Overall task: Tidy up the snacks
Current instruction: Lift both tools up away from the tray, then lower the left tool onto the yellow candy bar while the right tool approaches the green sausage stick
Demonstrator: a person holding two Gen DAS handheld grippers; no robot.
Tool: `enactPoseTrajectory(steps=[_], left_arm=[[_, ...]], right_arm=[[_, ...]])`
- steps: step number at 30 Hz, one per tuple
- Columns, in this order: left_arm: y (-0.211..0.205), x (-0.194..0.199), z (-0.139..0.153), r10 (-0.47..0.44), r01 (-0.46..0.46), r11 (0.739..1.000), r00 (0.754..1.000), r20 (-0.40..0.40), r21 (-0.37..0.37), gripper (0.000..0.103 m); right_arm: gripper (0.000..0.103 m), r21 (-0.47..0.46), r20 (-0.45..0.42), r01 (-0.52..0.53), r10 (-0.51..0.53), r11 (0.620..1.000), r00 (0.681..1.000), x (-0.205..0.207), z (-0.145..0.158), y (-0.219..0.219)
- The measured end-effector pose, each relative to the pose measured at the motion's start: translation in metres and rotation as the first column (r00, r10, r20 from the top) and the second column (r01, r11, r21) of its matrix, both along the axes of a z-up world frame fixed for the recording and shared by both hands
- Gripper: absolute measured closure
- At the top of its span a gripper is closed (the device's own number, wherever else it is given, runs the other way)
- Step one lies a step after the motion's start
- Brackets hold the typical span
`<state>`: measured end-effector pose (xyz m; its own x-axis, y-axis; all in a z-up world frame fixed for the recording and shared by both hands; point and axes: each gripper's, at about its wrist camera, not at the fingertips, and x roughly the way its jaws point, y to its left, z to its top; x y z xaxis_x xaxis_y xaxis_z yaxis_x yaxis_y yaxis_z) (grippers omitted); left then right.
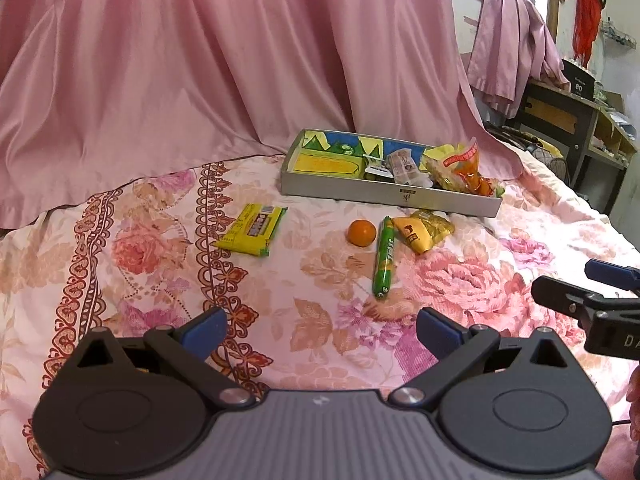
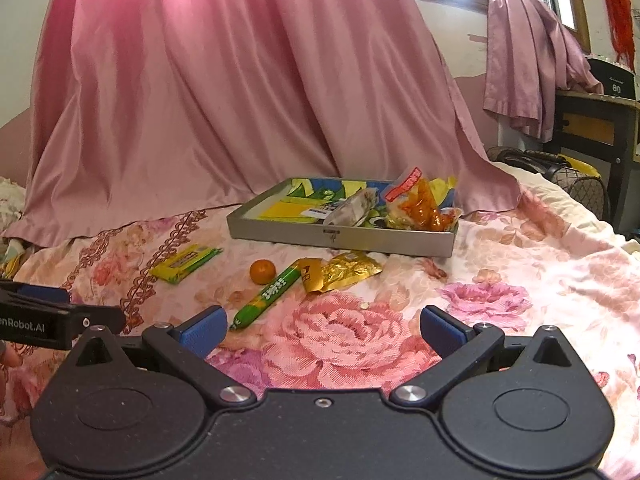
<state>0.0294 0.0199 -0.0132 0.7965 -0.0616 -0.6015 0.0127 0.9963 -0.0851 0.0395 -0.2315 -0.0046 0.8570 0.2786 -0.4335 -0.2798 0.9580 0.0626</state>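
1. The green sausage stick (image 1: 384,258) lies on the floral bedspread (image 1: 168,272), long axis running toward the grey tray (image 1: 384,196), just beside the orange (image 1: 361,233) and gold packet (image 1: 424,230).
2. The yellow packet (image 1: 251,230) lies apart, leftward.
3. The left gripper (image 1: 320,332) and right gripper (image 2: 322,332) both hover with tongs apart, holding nothing.

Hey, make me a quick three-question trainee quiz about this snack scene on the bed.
1. True or false: the small round orange fruit lies inside the shallow grey metal box.
2. Which loose snack lies farthest from the others: A) the flat yellow-green wrapped bar, B) the long green sausage stick, C) the crinkled gold foil packet?
3. Fill in: both the left claw and the right claw are ____.

Key: 1 false; 2 A; 3 open.
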Motion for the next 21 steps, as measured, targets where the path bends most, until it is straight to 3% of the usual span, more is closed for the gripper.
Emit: enactPoseTrajectory(steps=[21], left_arm=[[0.007,0.007,-0.006,0.079,-0.077,0.997,0.996,-0.042,0.030,0.000]], right_arm=[[0.001,0.013,-0.068,-0.062,0.063,0.998,0.996,0.016,-0.014,0.015]])
